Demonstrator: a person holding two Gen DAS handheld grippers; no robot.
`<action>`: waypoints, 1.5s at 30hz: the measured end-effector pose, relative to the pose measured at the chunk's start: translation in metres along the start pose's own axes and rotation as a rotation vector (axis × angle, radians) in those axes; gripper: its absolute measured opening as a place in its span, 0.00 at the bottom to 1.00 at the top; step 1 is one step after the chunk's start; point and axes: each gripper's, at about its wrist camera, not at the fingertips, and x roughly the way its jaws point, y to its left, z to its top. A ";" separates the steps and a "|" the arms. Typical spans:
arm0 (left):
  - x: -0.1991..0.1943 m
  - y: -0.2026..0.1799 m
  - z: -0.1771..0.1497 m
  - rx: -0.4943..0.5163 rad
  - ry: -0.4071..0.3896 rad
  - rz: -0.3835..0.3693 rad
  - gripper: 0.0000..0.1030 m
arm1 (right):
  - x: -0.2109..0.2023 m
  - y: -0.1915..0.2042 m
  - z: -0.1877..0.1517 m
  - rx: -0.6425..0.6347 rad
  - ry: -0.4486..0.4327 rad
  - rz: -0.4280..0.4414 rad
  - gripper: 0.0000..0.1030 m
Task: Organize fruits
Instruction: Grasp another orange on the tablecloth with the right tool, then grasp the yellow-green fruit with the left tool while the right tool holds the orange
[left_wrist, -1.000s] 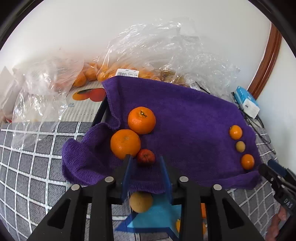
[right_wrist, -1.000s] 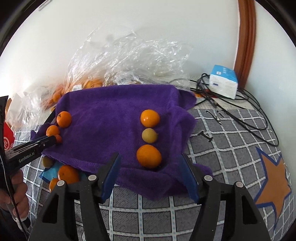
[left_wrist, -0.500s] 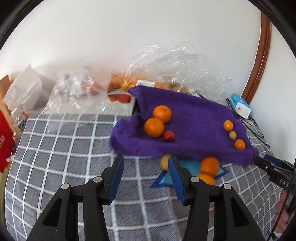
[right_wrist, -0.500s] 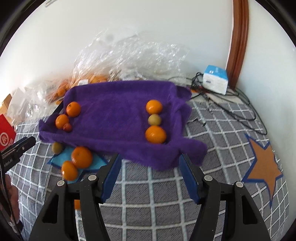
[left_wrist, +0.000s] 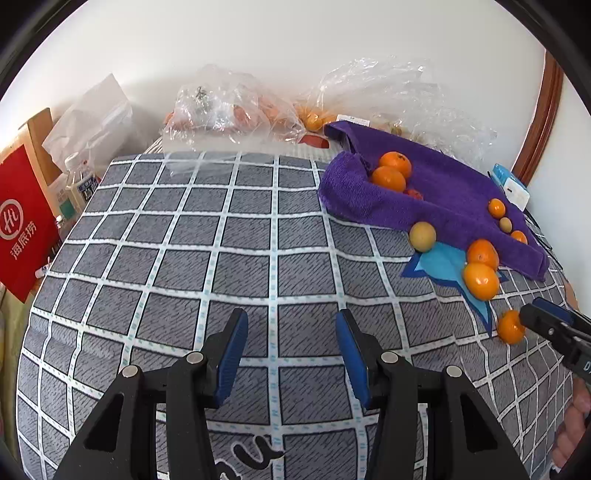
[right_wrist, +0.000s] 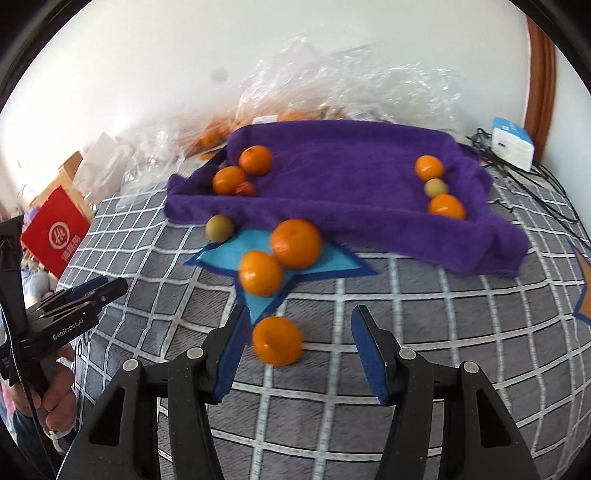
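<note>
So, going left to right: the left gripper has its blue fingers spread wide with nothing between them, over bare grey checked bedspread. It's a bed cover, not a tabletop. In the left wrist view the fruit sits off around 2 o'clock: a yellow-green round fruit touching the edge of the purple fleece towel, then two loose orange mandarins touching each other on the blue star patch.

In the right wrist view, the right gripper is spread wide too, with a small orange mandarin sitting between its fingers at 6 o'clock, not pinched yet. I'd guess it's light, round, a bit squashy with smooth peel, so it'll roll on the soft cover. Best bet is squeezing gently across its widest middle, fingers on opposite sides.

Compared to a second ago, both grippers have pulled well back from the towel. The left one was right up by the three fruits on the towel's left end, and the right one faced the row of three on the right end. Those six look unmoved.
</note>
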 end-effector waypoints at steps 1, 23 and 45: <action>0.000 0.002 -0.001 -0.004 0.006 -0.002 0.46 | 0.003 0.004 -0.002 -0.010 0.007 0.000 0.56; 0.031 -0.089 0.040 0.028 0.036 -0.126 0.46 | -0.004 -0.070 -0.010 -0.012 -0.027 -0.168 0.31; 0.062 -0.112 0.044 0.009 -0.016 -0.118 0.25 | 0.001 -0.111 -0.019 0.079 -0.045 -0.152 0.31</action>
